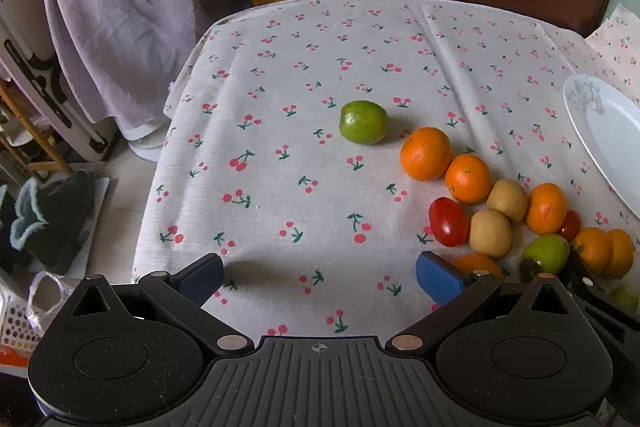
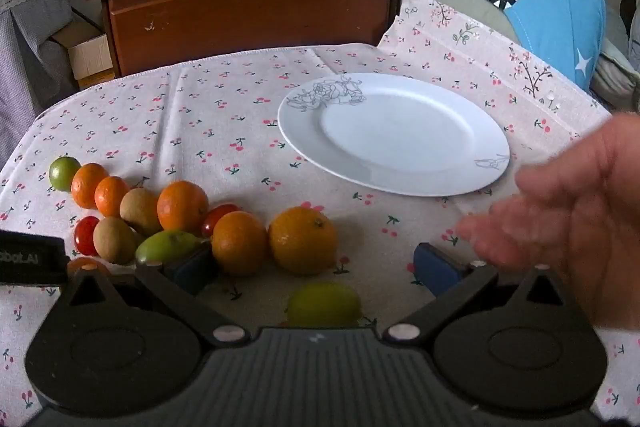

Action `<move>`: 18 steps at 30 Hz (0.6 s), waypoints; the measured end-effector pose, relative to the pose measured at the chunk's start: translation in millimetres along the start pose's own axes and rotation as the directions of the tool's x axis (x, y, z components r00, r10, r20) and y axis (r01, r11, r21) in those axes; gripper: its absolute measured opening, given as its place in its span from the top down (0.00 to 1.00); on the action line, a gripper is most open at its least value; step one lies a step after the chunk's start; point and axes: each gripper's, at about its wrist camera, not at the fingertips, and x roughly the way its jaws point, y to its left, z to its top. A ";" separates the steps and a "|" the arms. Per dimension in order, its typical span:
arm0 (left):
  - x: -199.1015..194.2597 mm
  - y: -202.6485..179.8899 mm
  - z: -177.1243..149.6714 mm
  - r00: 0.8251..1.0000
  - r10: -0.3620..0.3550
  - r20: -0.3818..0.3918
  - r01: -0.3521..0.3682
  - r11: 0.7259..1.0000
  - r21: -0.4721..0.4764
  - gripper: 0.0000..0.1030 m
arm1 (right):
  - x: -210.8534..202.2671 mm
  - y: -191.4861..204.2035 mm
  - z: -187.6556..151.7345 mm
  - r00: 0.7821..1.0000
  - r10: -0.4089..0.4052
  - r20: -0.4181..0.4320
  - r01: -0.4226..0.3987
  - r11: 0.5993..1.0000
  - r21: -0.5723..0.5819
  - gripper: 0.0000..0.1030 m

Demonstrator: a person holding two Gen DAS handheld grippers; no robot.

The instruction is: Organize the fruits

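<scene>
While both tools stand wide and hold nothing, a lime (image 1: 363, 122) lies well ahead of the left tool (image 1: 320, 277). A yellow-green fruit (image 2: 324, 303) sits between the right tool (image 2: 316, 269) fingers.

Across the two views there were six oranges (image 2: 182, 205), two brown kiwis (image 2: 140, 211) and two red tomatoes (image 2: 85, 235); three green fruits (image 2: 64, 173) also showed. One white plate (image 2: 394, 133) lay beside them.
</scene>
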 end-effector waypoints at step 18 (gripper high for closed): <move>-3.9 0.6 -1.0 1.000 -0.016 -0.014 0.016 1.000 0.004 0.00 | 0.5 0.0 0.3 1.000 0.000 -0.001 0.000 1.000 0.000 0.01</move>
